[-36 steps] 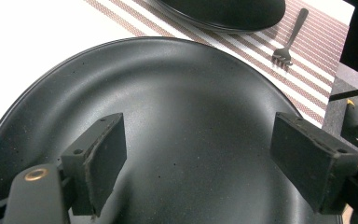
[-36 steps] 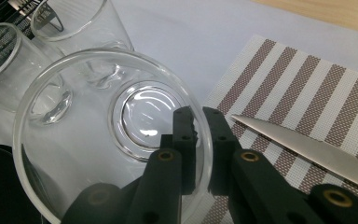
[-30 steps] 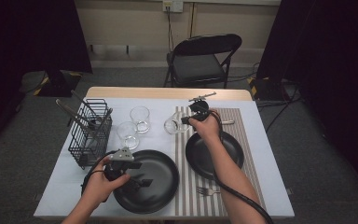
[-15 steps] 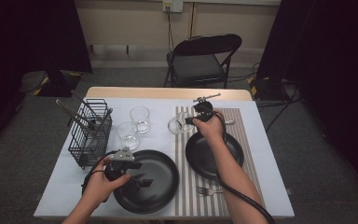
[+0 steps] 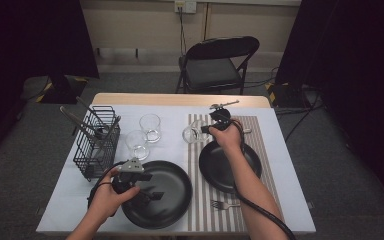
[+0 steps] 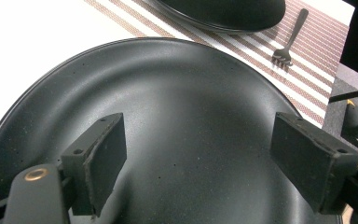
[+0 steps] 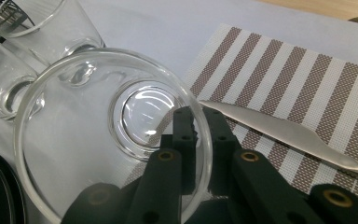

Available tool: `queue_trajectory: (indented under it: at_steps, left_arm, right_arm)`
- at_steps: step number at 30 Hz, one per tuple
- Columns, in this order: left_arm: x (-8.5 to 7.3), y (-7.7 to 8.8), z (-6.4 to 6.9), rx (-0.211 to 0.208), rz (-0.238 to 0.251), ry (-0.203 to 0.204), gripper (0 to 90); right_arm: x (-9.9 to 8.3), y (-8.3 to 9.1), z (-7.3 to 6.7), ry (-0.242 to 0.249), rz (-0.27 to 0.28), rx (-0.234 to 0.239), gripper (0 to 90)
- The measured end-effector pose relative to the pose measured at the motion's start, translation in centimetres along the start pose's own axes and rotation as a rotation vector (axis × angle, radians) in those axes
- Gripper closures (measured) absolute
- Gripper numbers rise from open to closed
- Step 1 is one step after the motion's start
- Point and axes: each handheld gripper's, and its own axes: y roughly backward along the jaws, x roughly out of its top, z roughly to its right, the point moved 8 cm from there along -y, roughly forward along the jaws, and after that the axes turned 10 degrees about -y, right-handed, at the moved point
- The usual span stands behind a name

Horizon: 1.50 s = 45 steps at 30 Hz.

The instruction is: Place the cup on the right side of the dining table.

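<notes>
Honestly, the worry is the clear round drinking glass (image 7: 112, 140): the right gripper (image 7: 196, 116) pinches only its thin rim, one jaw inside and one outside, and holds it tipped on its side above the brown-and-white striped placemat (image 7: 307, 79), so any twist or jolt could let the smooth wall slip out and drop, possibly onto the silver table knife (image 7: 298, 135) just beside it. It is empty, as are the two clear tumblers (image 5: 144, 134) standing near the black wire cutlery basket (image 5: 97, 145), which holds a few utensils. The left gripper (image 6: 214, 158) hangs with jaws spread wide over the bare black round plate (image 6: 186, 93), gripping nothing
</notes>
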Motion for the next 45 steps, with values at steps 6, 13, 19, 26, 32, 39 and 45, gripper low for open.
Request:
queue_trajectory:
  at_steps: [6,13,19,26,32,39,45]
  left_arm:
    - [0.0,-0.1,0.1,-0.004,-0.002,0.005,18.3]
    - [-0.1,-0.1,0.1,-0.004,-0.009,0.000,18.3]
    - [-0.2,-0.2,0.1,-0.007,-0.012,0.000,18.3]
    - [-0.2,-0.2,0.0,-0.007,-0.007,0.006,18.3]
    - [-0.1,-0.2,0.1,-0.007,-0.004,0.008,18.3]
    - [-0.2,-0.2,0.0,-0.003,-0.010,0.003,18.3]
    - [-0.2,-0.3,0.1,-0.008,-0.014,0.003,18.3]
  right_arm:
    - [-0.2,-0.1,0.3,-0.001,-0.002,-0.008,85.1]
    - [-0.3,-0.2,0.7,-0.003,0.000,-0.020,85.1]
    - [-0.5,-0.4,0.9,-0.009,-0.009,-0.018,85.1]
    - [-0.7,-0.6,1.1,-0.010,-0.018,-0.026,85.0]
    - [-0.7,-0.6,1.2,-0.006,-0.025,-0.031,85.0]
    - [-0.9,-0.5,1.4,-0.015,-0.026,-0.030,85.0]
    - [-1.0,-0.5,1.5,-0.016,-0.025,-0.033,85.0]
